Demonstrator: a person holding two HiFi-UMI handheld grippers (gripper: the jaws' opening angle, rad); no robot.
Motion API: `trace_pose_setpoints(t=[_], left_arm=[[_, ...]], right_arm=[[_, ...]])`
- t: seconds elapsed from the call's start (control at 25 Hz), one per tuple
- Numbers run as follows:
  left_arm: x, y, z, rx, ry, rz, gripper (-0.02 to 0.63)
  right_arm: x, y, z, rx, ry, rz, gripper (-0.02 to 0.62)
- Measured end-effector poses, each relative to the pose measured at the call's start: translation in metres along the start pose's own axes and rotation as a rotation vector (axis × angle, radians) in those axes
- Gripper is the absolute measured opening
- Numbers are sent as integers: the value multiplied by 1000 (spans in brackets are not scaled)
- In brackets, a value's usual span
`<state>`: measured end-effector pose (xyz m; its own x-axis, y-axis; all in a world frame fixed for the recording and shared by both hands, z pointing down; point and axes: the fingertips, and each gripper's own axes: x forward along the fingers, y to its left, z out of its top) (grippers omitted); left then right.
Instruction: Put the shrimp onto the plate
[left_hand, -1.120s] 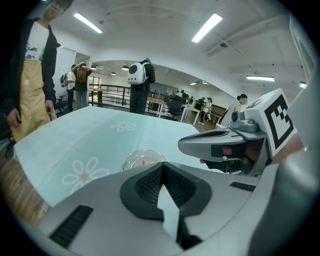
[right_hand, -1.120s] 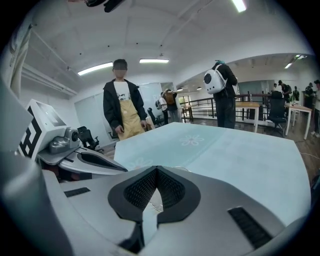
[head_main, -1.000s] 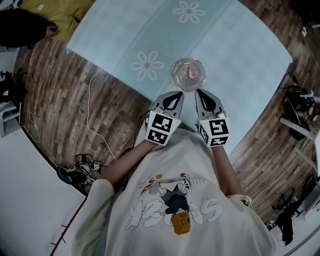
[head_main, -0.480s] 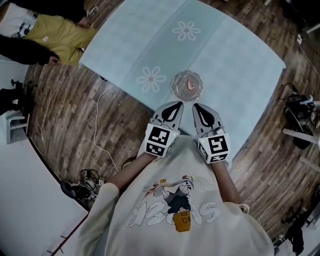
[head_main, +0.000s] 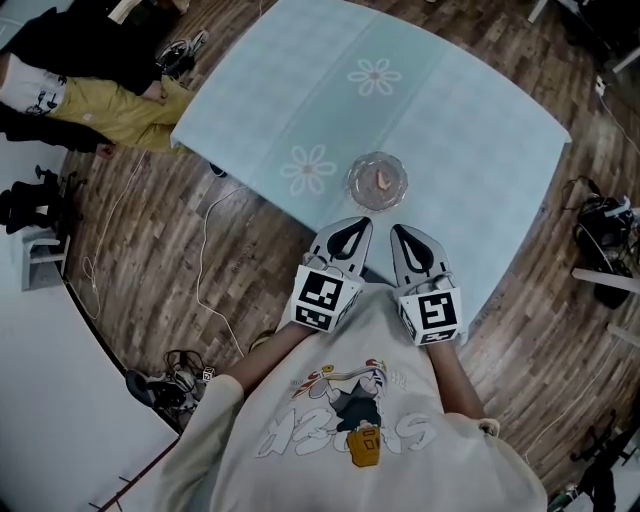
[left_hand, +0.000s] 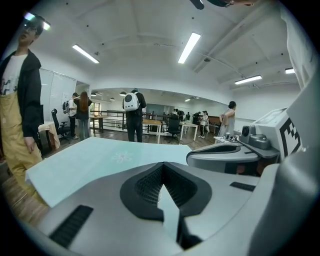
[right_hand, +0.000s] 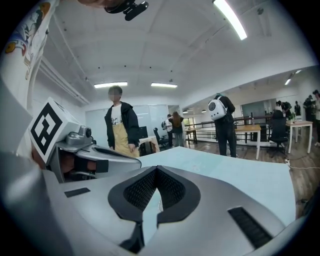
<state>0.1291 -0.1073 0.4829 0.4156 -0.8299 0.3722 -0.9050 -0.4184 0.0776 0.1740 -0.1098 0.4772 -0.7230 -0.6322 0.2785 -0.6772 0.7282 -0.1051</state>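
Now shrimp (head_main: 385, 180) lying in plate (head_main: 353, 186) on bench (head_main: 470, 120); left hand-held gripper (head_main: 352, 228), right hand-held gripper (head_main: 403, 232) both closed, empty, near plate.

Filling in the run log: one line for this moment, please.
shrimp on plate | left gripper shut, empty | right gripper shut, empty | both short of plate

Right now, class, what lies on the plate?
One pink shrimp lies near the middle of the plate. Nothing else shows on it. Whatever is beneath the shrimp is covered.
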Motion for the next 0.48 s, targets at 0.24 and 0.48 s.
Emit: trace_pose_setpoints(t=[0.24,0.48], left_arm=[[-8,-5,-2,14,-1,23,8],[-10,-3,-3,19,12,40,8]], right_arm=[[-5,1,0,18,-13,10,23],[1,3,-1,35,-11,38,23]])
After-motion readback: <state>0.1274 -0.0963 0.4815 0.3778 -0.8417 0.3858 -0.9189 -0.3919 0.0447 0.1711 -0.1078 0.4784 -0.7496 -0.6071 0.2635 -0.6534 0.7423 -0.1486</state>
